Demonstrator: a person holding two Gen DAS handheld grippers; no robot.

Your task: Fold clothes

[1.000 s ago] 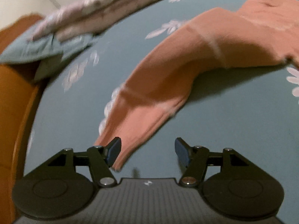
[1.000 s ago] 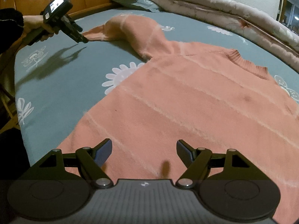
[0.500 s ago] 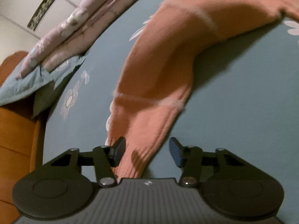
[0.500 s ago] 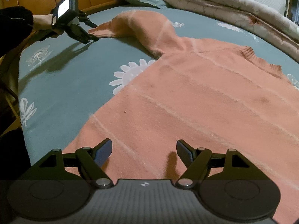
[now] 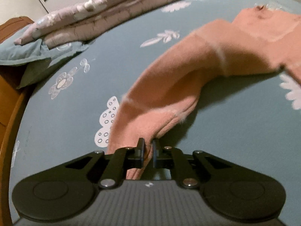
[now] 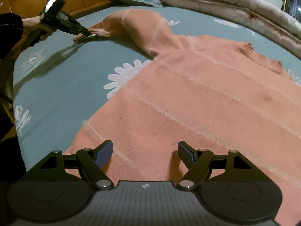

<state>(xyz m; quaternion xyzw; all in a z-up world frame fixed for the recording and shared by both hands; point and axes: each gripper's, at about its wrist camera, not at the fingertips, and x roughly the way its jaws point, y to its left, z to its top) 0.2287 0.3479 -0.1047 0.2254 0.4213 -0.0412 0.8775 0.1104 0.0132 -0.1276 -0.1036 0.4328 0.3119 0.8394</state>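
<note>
A salmon-pink knit sweater (image 6: pixel 197 101) with pale stripes lies spread on the bed, collar (image 6: pixel 259 56) to the far right. Its left sleeve (image 5: pixel 169 86) stretches out toward the bed's corner. My left gripper (image 5: pixel 148 150) is shut on the sleeve's cuff end, with the fabric bunched between its fingers and lifted a little off the sheet. In the right wrist view that left gripper (image 6: pixel 88 34) shows far off at the sleeve's tip, held by a hand in a dark sleeve. My right gripper (image 6: pixel 145 151) hovers open over the sweater's lower hem, with nothing between its fingers.
The bed sheet (image 5: pixel 244 141) is teal with white flower prints. A rolled pinkish quilt (image 6: pixel 225 1) and a teal pillow (image 5: pixel 20 52) lie along the far side. A wooden bed frame (image 5: pixel 7 101) runs along the left edge.
My left gripper closed from open onto the sleeve's cuff and the sleeve end now lifts and bunches. My right gripper stayed open over the hem.
</note>
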